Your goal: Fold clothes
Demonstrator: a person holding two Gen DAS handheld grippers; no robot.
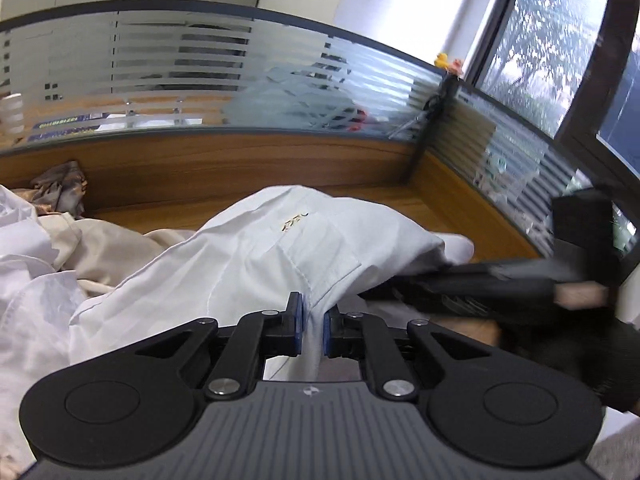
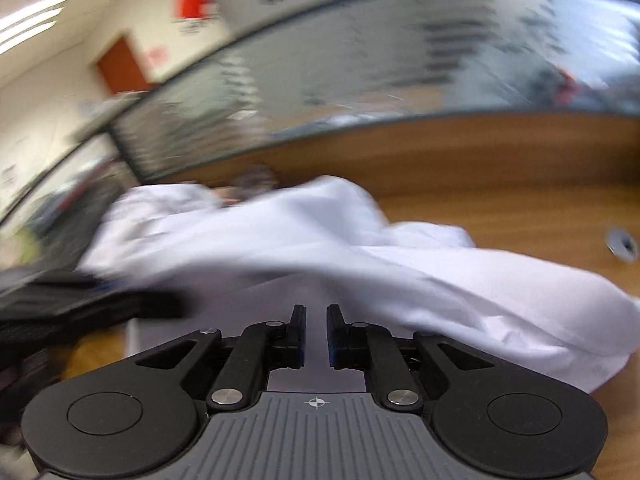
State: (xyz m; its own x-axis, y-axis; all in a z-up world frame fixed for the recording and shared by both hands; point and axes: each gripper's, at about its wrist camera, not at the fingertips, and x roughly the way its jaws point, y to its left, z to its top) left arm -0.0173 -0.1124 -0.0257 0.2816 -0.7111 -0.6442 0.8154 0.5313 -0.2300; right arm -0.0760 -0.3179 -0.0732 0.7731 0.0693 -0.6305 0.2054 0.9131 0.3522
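The white shirt [image 1: 280,248] lies heaped on the wooden counter [image 1: 360,196], in front of the glass partition [image 1: 200,72] and just right of a pile of other pale clothes [image 1: 60,248]. I judge it light, soft and limp: it will sag and drag wherever it is not held, and thin cloth like this can slide out of a loose pinch. A stitched seam or hem is the place to take it, since the doubled cloth gives the pads more to bite on.

My left claw [image 1: 314,320] points down toward the counter and is clamped on a fold of the shirt right along such a seam; white cloth fills the narrow gap between the blue pads.

My right claw [image 2: 316,328] is likewise tilted down, on the side of the shirt away from the pile. Its jaws stand nearly together with pale cloth between and beneath them, though through the blur I cannot be sure they pinch it.
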